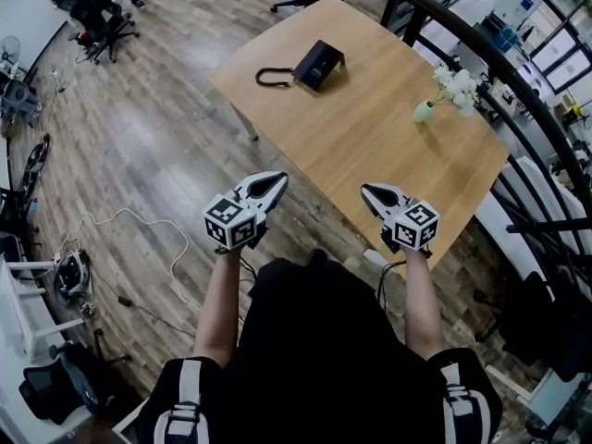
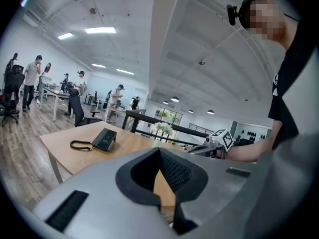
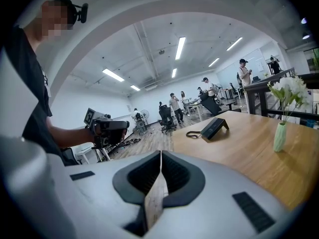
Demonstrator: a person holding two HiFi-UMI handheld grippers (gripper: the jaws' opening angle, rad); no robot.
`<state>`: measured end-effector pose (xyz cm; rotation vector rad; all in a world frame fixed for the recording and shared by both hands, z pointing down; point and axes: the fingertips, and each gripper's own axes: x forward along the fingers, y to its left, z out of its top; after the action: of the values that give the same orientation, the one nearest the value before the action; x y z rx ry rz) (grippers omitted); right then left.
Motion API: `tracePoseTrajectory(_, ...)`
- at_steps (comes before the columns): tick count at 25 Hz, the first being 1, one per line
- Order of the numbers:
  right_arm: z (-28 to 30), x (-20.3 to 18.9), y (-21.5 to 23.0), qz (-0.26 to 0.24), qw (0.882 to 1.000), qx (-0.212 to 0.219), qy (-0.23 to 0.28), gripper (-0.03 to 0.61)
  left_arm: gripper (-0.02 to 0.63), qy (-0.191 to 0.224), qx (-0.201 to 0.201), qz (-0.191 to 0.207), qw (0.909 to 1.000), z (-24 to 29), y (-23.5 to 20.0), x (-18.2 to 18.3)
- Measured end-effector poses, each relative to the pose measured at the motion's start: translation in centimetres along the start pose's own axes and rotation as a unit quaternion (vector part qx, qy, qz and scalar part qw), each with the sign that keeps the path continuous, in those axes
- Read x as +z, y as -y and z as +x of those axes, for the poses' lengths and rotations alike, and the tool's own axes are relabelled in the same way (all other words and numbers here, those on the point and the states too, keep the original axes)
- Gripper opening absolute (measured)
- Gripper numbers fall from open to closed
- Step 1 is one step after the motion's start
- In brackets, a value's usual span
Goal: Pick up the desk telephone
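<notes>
While left claw and right claw clenched empty, desk telephone diagonal, cord leftward.

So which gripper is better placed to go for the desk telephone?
Left, probably: the desk telephone sits toward the left edge of the table, in line with the left gripper; the right gripper is no nearer. Both are shut.

Person wears a black short-sleeve T-shirt with white-striped straps at both shoulders and a small white chest print. Black head camera. Left gripper and right gripper: grey-white shells, black ribbed pads, black-and-white marker cubes, thin black cables.
</notes>
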<state>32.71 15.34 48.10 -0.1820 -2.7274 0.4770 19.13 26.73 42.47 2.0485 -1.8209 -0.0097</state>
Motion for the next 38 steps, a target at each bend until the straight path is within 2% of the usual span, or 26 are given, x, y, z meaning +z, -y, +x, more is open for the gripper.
tracePoseTrajectory(11, 2.3, 0.0, -0.8, -0.008, 0.999, 0.028, -0.016, 0.025, 0.021, 0.009, 0.033, -0.009, 0.9994, -1.9, -1.8, -0.2)
tracePoseTrajectory(19, 4.0, 0.2, -0.7, -0.007, 0.999, 0.022, -0.027, 0.025, 0.021, 0.004, 0.025, -0.014, 0.9996, -2.0, -3.4, 0.0)
tracePoseTrajectory(24, 6.6, 1.1, -0.7, -0.002, 1.0, 0.014, -0.026, 0.025, 0.021, 0.011, 0.025, -0.014, 0.9995, -2.7, -6.7, 1.0)
tracePoseTrajectory(28, 9.0, 1.9, -0.7, 0.002, 1.0, 0.007, -0.025, 0.025, 0.021, 0.006, 0.021, -0.034, 0.9992, -2.8, -9.6, 1.6)
tracePoseTrajectory(38, 14.2, 4.6, 0.9, 0.018, 0.999, -0.027, -0.01, 0.025, 0.021, -0.003, -0.019, -0.01, 0.9998, -1.1, -16.0, 4.5)
